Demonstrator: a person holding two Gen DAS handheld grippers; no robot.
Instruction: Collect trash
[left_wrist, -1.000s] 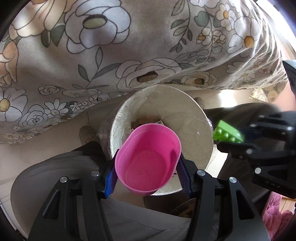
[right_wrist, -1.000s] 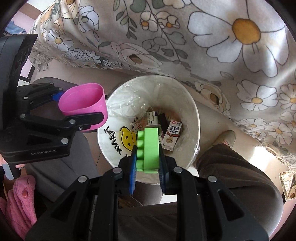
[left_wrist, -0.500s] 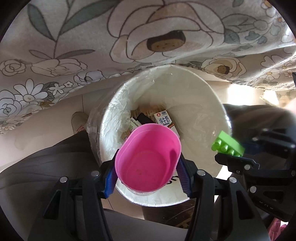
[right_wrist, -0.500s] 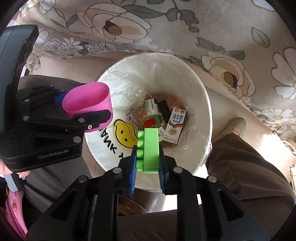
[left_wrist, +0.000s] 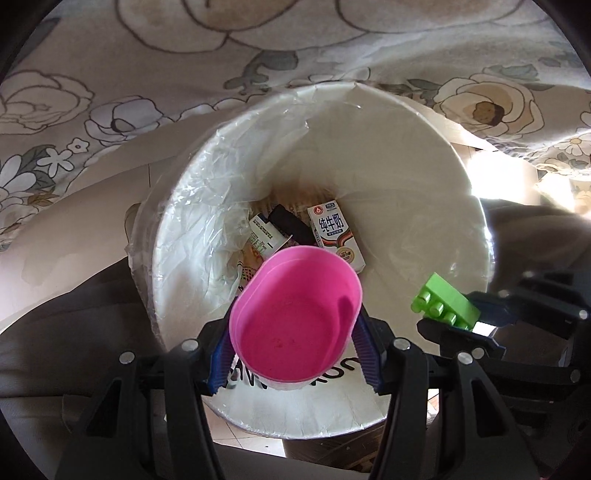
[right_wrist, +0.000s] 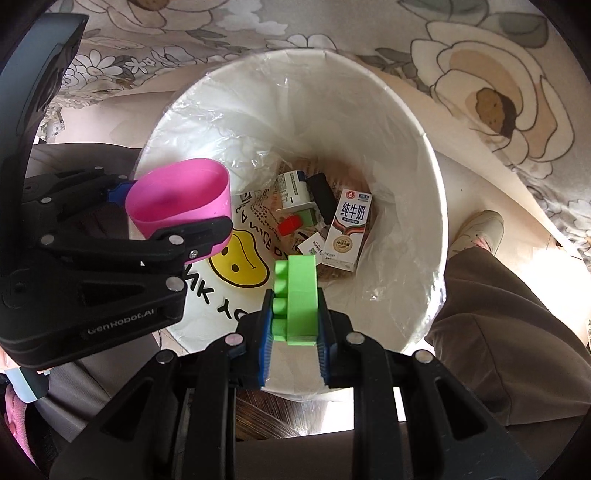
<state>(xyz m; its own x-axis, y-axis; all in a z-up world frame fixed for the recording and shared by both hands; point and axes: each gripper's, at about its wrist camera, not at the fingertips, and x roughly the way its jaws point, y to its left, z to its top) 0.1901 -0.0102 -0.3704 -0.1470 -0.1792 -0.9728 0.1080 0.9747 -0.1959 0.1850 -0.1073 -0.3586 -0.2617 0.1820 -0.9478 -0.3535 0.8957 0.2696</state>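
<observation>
Floral cloth hangs behind a lined white bin (right_wrist: 424, 155) already holding a milk carton (right_wrist: 347, 229), while above its mouth the left gripper (left_wrist: 295, 325) clamps a pink cup (left_wrist: 295, 314) and the right gripper (right_wrist: 293, 314) pinches a green brick (right_wrist: 297, 299), both not yet dropped.

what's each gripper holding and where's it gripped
Left gripper: pink cup, pinched across its sides. Right gripper: green toy brick, clamped near its lower end.

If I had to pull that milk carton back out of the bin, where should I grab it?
Grip the milk carton across its narrow side faces near the top end, coming straight down from above: it lies face-up on the other trash, deep inside the bin.
</observation>
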